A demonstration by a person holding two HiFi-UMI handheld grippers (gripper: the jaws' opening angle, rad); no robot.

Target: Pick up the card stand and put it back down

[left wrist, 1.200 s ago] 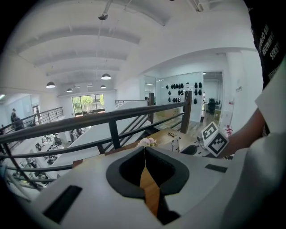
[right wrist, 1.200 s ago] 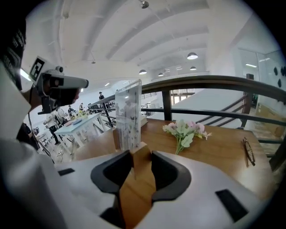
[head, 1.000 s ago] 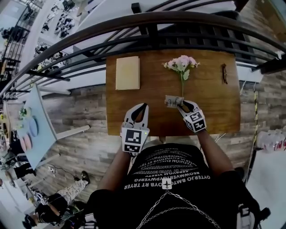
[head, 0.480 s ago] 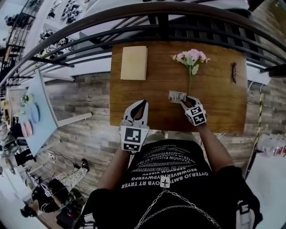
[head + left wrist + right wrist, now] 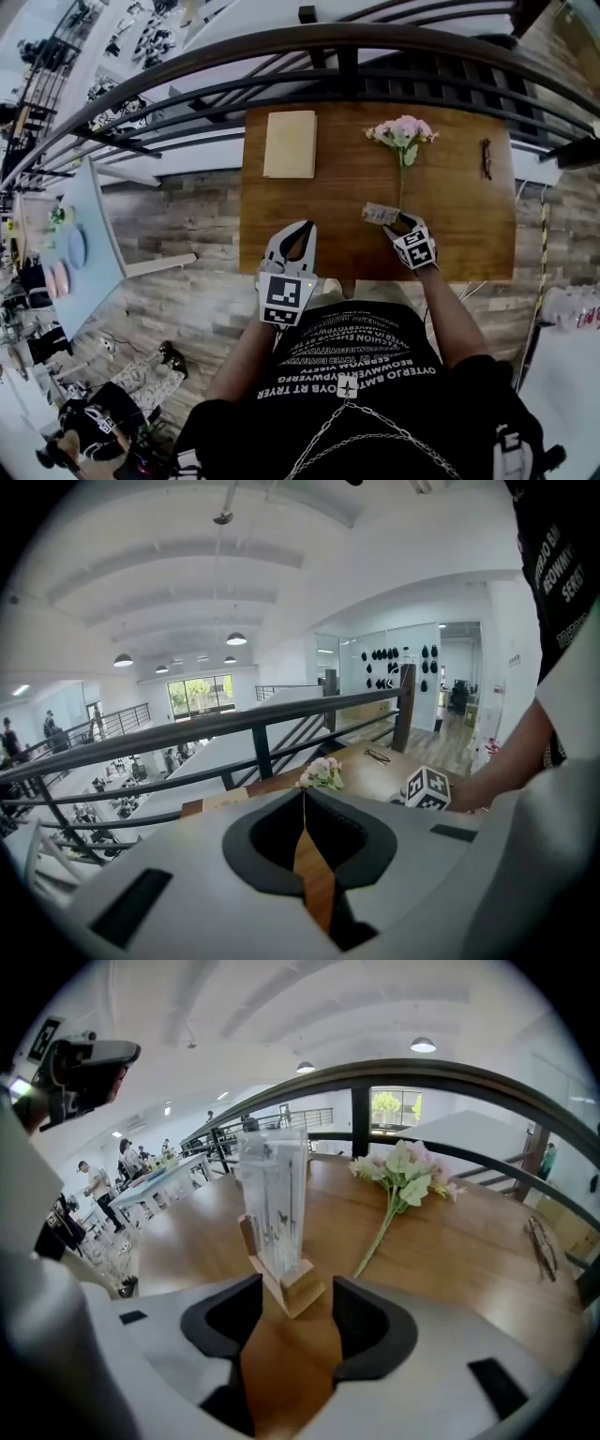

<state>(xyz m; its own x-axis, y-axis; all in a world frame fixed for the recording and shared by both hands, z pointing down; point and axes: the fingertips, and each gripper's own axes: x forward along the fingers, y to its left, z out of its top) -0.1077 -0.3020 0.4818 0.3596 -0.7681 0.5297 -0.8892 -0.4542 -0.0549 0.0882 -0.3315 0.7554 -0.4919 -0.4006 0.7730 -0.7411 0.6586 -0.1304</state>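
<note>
Tipping looks likely for the card stand [image 5: 277, 1213], upright near the desk's [image 5: 450, 234] front edge with its foot loose between the right gripper's [image 5: 298, 1288] just-opened jaws, if withdrawal clips it; the left gripper's [image 5: 303, 794] jaws are pressed together, empty.

Clear card stand [image 5: 275, 1213] on wooden base, upright on the table [image 5: 450, 1251].

table [image 5: 328, 220]: card stand [image 5: 380, 214] upright near front edge, right of centre | flower sprig [image 5: 403, 136] lying just right of it, blooms toward railing [image 5: 375, 36] behind table | flat pad [image 5: 290, 143] back left | small item [image 5: 486, 157] back right
</note>
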